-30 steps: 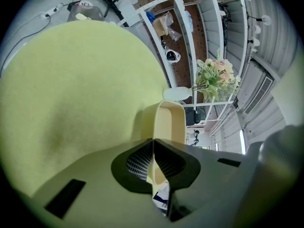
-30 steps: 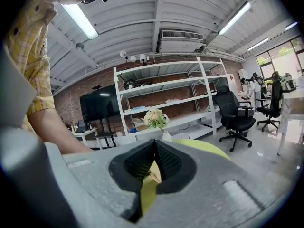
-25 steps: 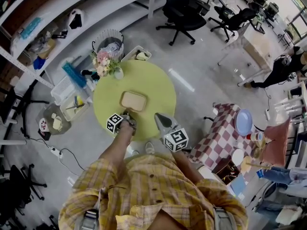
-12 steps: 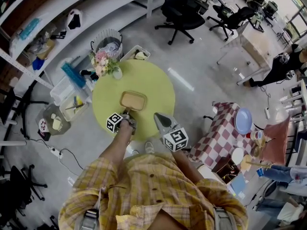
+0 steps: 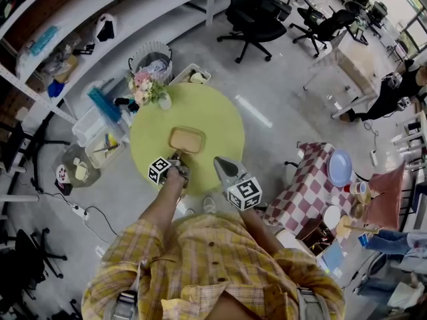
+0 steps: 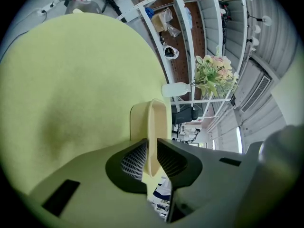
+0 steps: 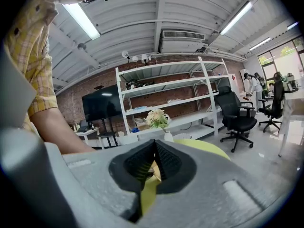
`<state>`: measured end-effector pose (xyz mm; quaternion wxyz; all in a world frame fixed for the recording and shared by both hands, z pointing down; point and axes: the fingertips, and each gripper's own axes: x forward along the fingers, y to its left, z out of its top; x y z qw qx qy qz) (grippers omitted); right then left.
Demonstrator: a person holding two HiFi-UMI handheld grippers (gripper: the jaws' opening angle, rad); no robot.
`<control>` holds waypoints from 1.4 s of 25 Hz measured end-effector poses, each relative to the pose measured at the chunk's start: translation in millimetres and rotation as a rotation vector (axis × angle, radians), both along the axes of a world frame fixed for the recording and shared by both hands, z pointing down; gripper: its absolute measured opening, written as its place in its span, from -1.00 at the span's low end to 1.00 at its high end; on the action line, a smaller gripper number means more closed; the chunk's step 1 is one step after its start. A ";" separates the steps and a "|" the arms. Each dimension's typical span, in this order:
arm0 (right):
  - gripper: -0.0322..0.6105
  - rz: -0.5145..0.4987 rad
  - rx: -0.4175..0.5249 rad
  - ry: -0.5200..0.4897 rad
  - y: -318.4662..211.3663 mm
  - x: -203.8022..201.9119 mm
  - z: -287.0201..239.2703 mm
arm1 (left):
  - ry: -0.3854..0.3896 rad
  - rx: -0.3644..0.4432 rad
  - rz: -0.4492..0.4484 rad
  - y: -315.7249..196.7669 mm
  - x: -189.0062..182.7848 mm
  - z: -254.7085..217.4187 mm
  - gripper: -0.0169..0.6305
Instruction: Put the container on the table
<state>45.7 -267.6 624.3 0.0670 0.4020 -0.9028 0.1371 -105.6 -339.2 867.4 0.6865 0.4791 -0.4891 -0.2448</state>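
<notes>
Head view: L tongs (image 5: 175, 159) still clamp container (image 5: 186, 140) rim; nothing's shifted.

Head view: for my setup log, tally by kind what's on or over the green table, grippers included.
container: 1
vase of flowers: 1
grippers: 2 (left gripper, right gripper)
Total: 4

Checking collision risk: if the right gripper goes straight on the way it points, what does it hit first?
Probably the near edge of the container that the left gripper holds. If the right gripper passes above it, the flower vase is next; height is unclear.
</notes>
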 end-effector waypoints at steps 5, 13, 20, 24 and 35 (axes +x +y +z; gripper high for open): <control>-0.91 -0.002 0.003 -0.003 5.0 0.4 -1.7 | 0.013 0.001 -0.004 7.3 2.2 -3.4 -0.81; -0.91 -0.002 0.012 -0.015 15.6 3.3 -3.8 | 0.008 0.026 0.010 16.7 8.0 -12.7 -0.81; -0.91 -0.013 0.019 -0.029 22.8 -6.1 -7.2 | 0.005 0.073 0.029 23.9 5.0 -31.8 -0.81; -0.91 -0.018 0.024 -0.033 27.2 -8.6 -8.8 | 0.018 0.115 0.035 27.8 4.9 -46.9 -0.81; -0.91 -0.029 0.036 -0.042 41.9 -17.9 -17.0 | 0.032 0.206 0.053 43.4 6.1 -92.4 -0.85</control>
